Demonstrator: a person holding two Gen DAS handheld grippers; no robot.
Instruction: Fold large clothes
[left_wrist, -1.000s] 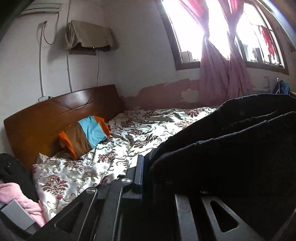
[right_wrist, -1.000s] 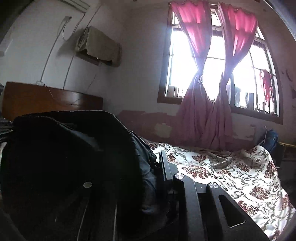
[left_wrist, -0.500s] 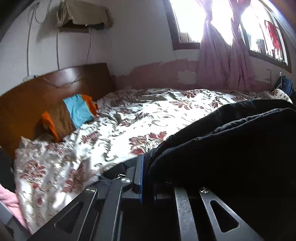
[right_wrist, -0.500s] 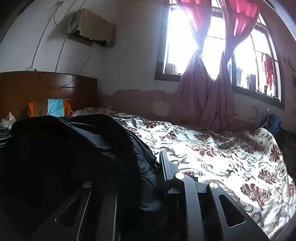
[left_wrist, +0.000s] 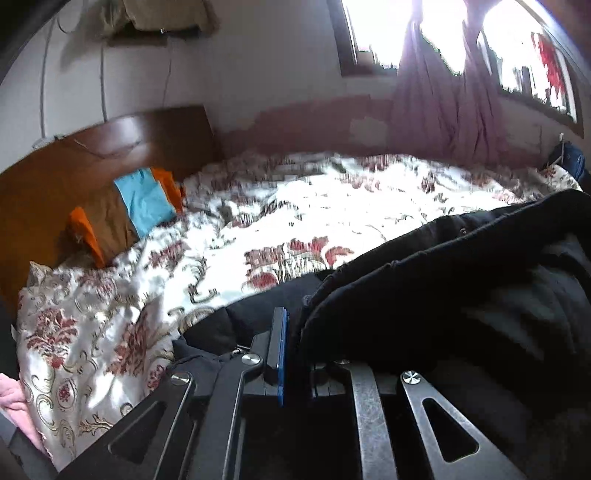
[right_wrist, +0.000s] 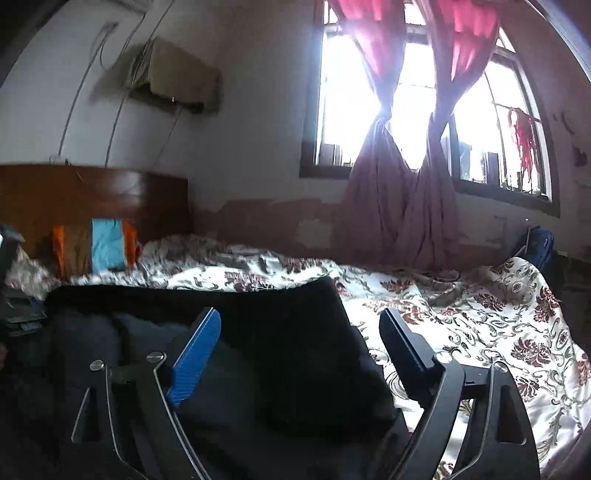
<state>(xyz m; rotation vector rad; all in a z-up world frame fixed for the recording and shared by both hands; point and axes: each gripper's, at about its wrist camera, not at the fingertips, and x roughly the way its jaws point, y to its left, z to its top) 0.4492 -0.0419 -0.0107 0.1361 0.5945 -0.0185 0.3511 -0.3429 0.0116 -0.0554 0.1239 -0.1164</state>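
A large black garment (left_wrist: 461, 295) lies on the floral bedspread (left_wrist: 295, 221). My left gripper (left_wrist: 291, 332) is shut on a thick fold of it, which bulges up over the right finger and hides that fingertip. In the right wrist view the same black garment (right_wrist: 277, 350) lies flat on the floral bedspread (right_wrist: 480, 314). My right gripper (right_wrist: 299, 332) is open just above it, with its blue-padded left finger (right_wrist: 195, 354) and dark right finger (right_wrist: 402, 347) spread wide and nothing between them.
A wooden headboard (left_wrist: 92, 166) and an orange, brown and blue pillow (left_wrist: 125, 210) are at the bed's left end. Pink curtains (right_wrist: 402, 203) hang tied at the window on the far wall. A dark blue bag (right_wrist: 539, 243) sits at the bed's far right.
Both grippers came down toward the bed. My right gripper, shut on the black garment before, has opened and let it drop flat. My left gripper stays shut on its fold.
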